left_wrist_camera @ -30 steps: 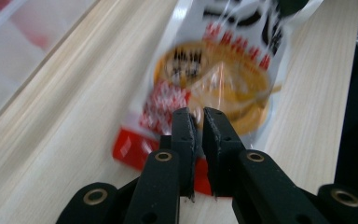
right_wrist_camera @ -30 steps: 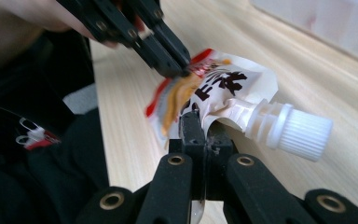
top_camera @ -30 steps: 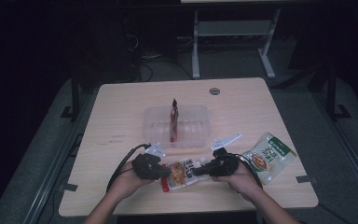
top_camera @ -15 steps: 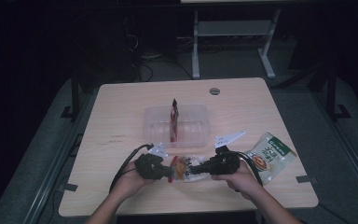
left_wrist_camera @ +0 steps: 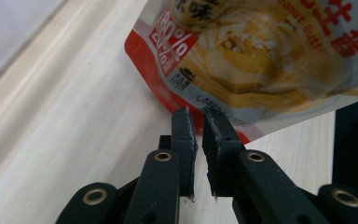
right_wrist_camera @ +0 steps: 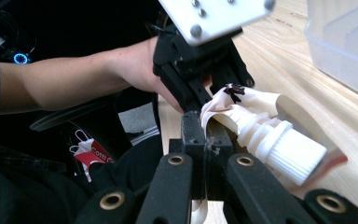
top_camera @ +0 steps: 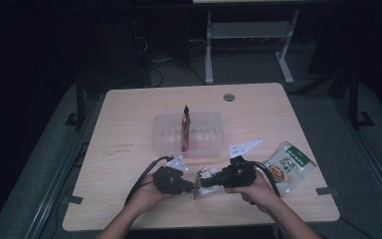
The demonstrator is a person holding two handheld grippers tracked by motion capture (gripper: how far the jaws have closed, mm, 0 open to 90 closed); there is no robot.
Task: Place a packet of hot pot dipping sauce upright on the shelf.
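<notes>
Peanut-butter pouch point(left_wrist_camera: 265, 60) is held between the two grippers at the near edge of the table point(top_camera: 129, 114), just in front of the person. The right gripper point(right_wrist_camera: 205, 126) has its jaws clenched on the pouch's crumpled top edge, right beside the white ribbed screw cap point(right_wrist_camera: 284, 147). The left gripper point(left_wrist_camera: 196, 116) has its jaws nearly together at the pouch's red bottom corner; I cannot tell whether they actually pinch it. Just right of the hands lies a green snack bag point(top_camera: 288, 167). Farther back, mid-table, sits a clear plastic container point(top_camera: 206, 134) with a slim dark red packet point(top_camera: 185, 127) standing upright inside.
</notes>
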